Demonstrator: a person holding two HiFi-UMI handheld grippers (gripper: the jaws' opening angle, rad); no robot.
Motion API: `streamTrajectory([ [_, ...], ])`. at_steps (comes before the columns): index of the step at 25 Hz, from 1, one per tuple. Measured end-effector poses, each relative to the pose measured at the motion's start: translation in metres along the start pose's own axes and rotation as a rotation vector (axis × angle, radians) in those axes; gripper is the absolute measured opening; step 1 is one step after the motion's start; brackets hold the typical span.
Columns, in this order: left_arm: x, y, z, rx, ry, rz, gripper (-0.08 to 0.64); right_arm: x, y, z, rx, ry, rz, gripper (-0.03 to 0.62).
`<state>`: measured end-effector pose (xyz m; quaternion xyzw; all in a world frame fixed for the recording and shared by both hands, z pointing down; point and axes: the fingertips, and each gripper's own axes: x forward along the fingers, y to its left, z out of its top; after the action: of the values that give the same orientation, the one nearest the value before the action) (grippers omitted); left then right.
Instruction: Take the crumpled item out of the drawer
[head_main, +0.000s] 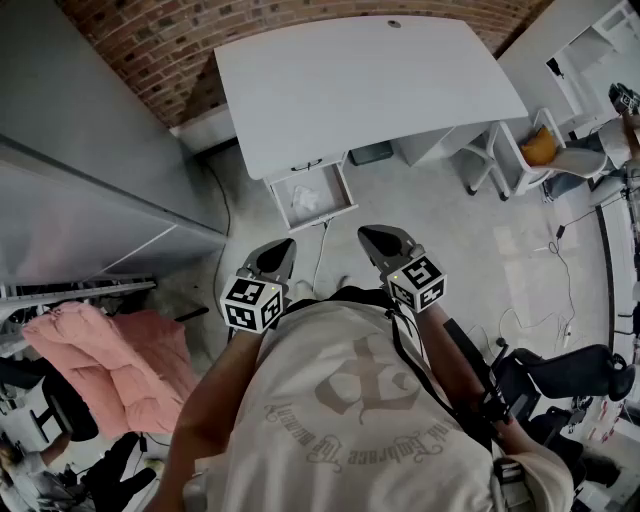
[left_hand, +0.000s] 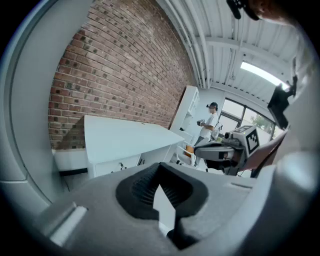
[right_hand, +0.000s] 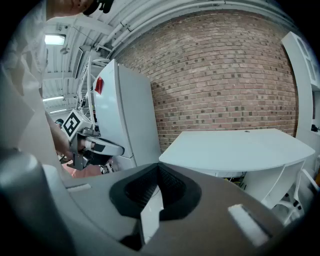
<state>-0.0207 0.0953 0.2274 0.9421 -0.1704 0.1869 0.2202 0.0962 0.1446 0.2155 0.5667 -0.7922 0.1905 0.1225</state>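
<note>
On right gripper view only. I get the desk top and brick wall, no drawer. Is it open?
Observer: Yes. The head view shows the drawer pulled out from under the desk.
Operator: Anything in it?
Observer: A crumpled white item lies inside, untouched.
Operator: I see the left gripper side-on, can't read its jaws.
Observer: The left gripper shows in its own view with its jaws together and nothing between them.
</note>
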Motion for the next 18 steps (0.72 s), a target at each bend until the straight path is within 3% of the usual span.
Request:
streamTrajectory([
  [18, 0.01, -0.087, -0.015, -0.01, -0.015, 0.057, 0.002, -0.069, -0.015, -0.009, -0.031, -0.061, 0.081, 0.009],
])
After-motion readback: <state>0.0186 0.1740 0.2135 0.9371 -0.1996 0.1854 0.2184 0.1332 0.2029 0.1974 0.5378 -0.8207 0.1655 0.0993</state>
